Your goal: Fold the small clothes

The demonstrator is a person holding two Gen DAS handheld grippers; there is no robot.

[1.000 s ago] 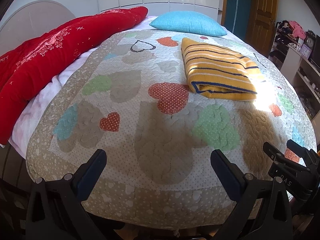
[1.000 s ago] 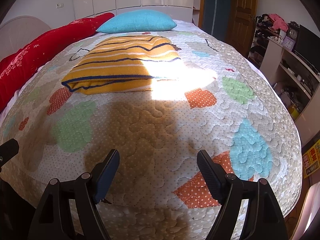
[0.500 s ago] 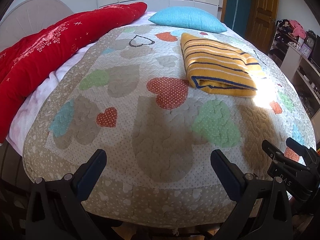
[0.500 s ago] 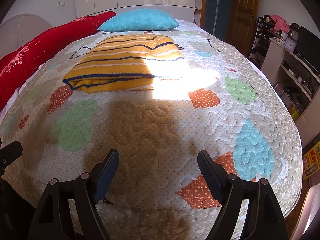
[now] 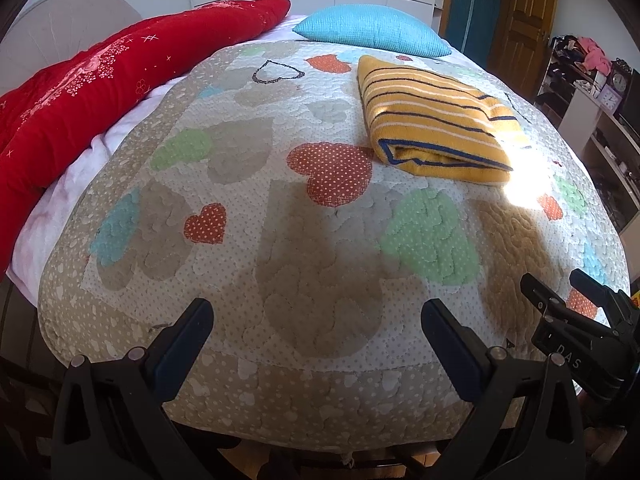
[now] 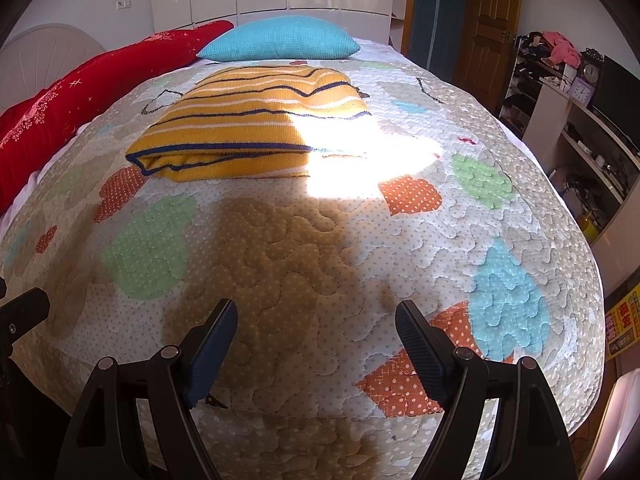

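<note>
Left wrist view: we see left gripper (image 5: 316,318) jaws wide apart, empty, over quilt (image 5: 280,240); folded striped sweater (image 5: 436,120) well beyond. Right wrist view: right gripper (image 6: 316,320) spread wide, holding nothing, sweater (image 6: 248,128) far up quilt.

Yellow striped sweater (image 5: 436,120) – folded flat – lies on the quilt (image 5: 280,220).

Both wrist cameras look forward and downward from the foot edge of the heart-patterned quilted bedspread (image 5: 320,240), sharing the folded yellow striped knit garment (image 6: 248,136), apparently mid-bed.
</note>
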